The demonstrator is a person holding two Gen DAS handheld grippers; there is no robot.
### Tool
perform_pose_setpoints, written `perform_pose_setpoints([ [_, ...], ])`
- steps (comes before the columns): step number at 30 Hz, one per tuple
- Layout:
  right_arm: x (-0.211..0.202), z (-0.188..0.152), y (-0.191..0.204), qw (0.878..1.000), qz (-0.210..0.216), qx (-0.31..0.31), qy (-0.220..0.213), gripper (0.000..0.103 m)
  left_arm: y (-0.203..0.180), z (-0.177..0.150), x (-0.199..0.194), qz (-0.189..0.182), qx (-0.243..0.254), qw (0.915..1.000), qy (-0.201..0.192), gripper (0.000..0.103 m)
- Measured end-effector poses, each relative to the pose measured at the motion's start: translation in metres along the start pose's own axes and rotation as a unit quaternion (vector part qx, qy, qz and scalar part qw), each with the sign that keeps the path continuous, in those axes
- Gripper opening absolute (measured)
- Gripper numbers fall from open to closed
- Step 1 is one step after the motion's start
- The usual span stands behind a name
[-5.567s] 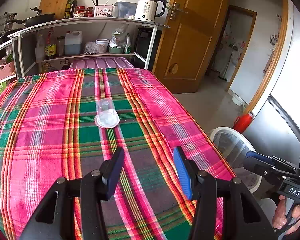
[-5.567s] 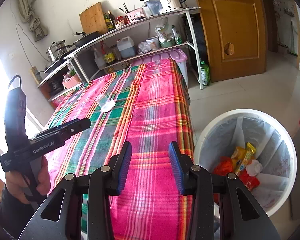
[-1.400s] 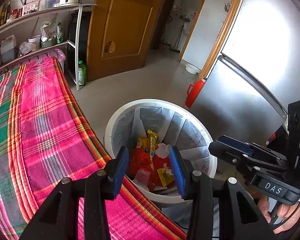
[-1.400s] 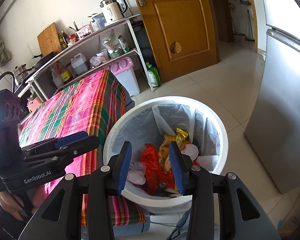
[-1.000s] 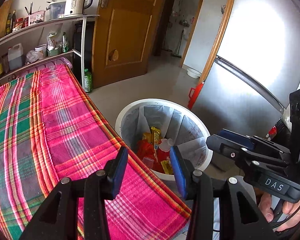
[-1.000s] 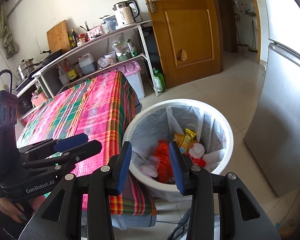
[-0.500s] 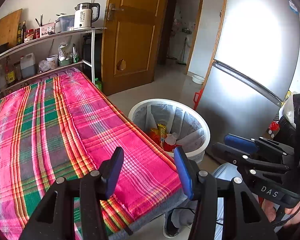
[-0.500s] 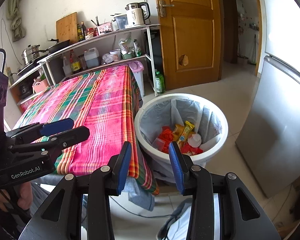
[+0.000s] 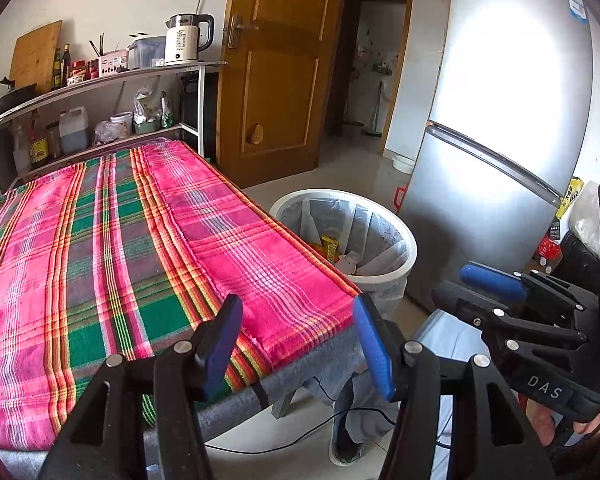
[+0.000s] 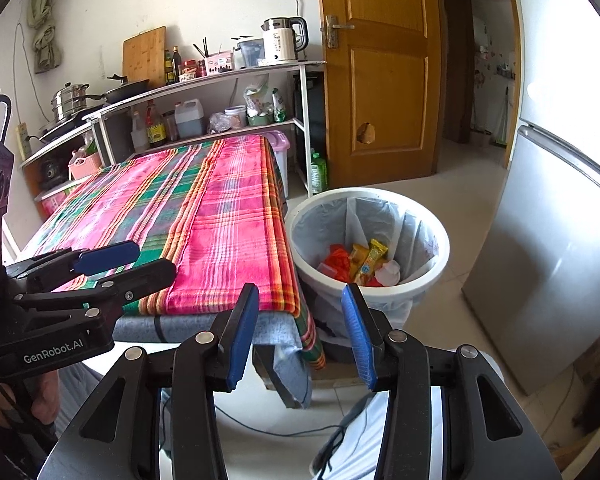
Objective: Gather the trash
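A white trash bin with a grey liner stands on the floor right of the table; it holds red and yellow wrappers and plastic cups. It also shows in the left wrist view. The table with the pink and green plaid cloth shows no trash on it. My left gripper is open and empty, held back from the table's near edge. My right gripper is open and empty, in front of the table's corner and the bin. Each gripper shows in the other's view, left and right.
A metal shelf with kettle, bottles and pans stands behind the table. A wooden door is beyond the bin and a silver fridge to its right. A pink bin sits by the shelf. Cables lie on the floor.
Both grippers have pulled back and away from the bin to the table's near end. The clear cup seen on the cloth 5.6 s ago no longer shows there.
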State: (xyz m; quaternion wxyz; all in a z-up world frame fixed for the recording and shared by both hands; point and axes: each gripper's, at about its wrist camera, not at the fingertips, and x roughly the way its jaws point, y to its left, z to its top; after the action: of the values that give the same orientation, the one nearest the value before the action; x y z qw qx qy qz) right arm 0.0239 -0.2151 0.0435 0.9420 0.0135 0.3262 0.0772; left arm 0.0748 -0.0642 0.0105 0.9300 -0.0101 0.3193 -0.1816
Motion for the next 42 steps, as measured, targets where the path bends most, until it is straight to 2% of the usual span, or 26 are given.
perform_pose_setpoints([
  [9, -0.006, -0.007, -0.004, 1.000, -0.017, 0.013, -0.007, 0.044, -0.007, -0.010, -0.011, 0.010, 0.003, 0.9999, -0.012, 0.059],
  [42, -0.004, -0.009, -0.004, 1.000, -0.022, 0.014, 0.001, 0.044, -0.007, -0.017, -0.014, 0.021, 0.001, 0.9997, -0.013, 0.059],
])
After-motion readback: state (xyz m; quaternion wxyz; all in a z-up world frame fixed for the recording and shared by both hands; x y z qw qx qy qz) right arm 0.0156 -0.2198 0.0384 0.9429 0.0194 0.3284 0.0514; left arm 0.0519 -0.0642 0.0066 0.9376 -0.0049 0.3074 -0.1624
